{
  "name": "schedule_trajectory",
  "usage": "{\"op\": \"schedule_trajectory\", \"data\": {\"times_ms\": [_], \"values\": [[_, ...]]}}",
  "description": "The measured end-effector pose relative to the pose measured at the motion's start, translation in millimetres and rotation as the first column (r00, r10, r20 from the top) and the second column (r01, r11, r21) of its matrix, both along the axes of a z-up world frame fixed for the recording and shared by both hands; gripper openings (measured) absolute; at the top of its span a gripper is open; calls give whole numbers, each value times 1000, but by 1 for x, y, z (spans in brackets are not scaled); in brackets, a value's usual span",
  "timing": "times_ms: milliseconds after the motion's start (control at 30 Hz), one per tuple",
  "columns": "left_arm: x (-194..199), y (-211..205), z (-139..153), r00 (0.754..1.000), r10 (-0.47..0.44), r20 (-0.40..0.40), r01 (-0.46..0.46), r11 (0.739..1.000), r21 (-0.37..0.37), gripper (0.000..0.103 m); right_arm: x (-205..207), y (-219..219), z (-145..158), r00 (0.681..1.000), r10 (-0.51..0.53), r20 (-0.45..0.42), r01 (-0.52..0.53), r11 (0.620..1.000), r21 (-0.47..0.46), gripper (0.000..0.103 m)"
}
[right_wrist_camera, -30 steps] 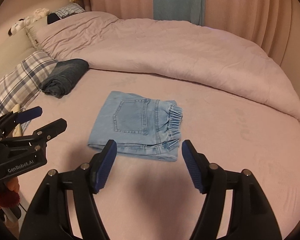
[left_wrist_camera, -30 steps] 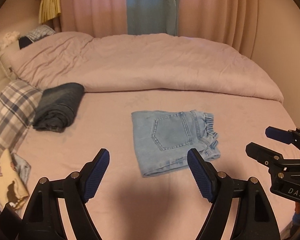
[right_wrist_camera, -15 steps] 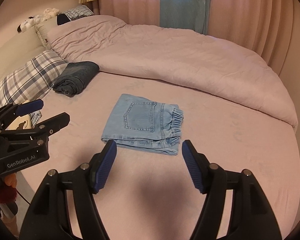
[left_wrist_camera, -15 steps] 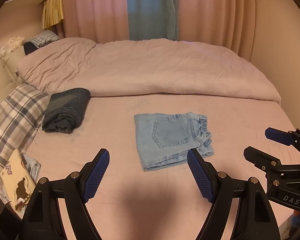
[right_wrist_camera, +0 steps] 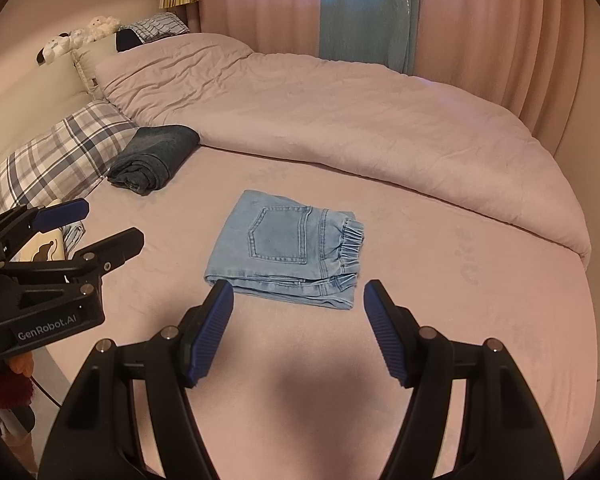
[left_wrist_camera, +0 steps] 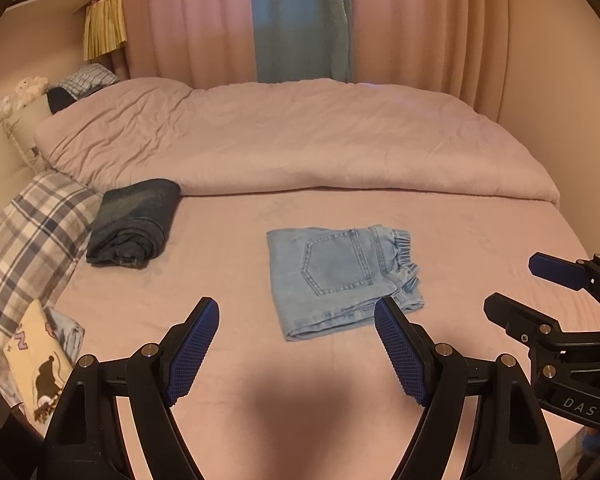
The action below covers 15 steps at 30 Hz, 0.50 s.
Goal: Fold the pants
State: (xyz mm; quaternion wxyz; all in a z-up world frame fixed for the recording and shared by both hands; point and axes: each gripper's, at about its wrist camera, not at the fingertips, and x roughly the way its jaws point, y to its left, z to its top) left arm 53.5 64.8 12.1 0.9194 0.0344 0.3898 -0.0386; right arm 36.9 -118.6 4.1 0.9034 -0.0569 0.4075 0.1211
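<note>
The blue ribbed fingers [left_wrist_camera: 196, 344] of the left gripper [left_wrist_camera: 296, 346] are spread wide apart and hold nothing. The right gripper [right_wrist_camera: 298, 330] is the same: its fingers are far apart with nothing between them. Both grippers hang in the air over the near part of the pink bed sheet [left_wrist_camera: 228, 248], and neither one touches the cloth.

The light blue denim pants [left_wrist_camera: 344, 276] lie flat in the middle of the sheet, folded into a small neat square. A back pocket faces up. The stretchy, ruffled waistband is on the right side, and the folded layers show along the near edge. The pants sit just past the fingertips of both grippers, a little apart from them.

To the left of the pants, well apart, there is a rolled dark blue cloth [left_wrist_camera: 134, 224]. It rests next to a grey and white checked pillow [left_wrist_camera: 24, 236]. A big puffy pink blanket [left_wrist_camera: 284, 140] is bunched up along the far side of the bed. Behind it hang pink curtains [left_wrist_camera: 180, 20] with a blue-green strip in the middle.
</note>
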Motion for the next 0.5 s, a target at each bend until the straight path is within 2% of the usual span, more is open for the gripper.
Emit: {"op": "schedule_trajectory", "data": {"times_ms": [500], "values": [[1,-5,6,1000,-7,9,7,1000,15,80,0,1,4,1000,7,3,-7,1000,-3,68]]}}
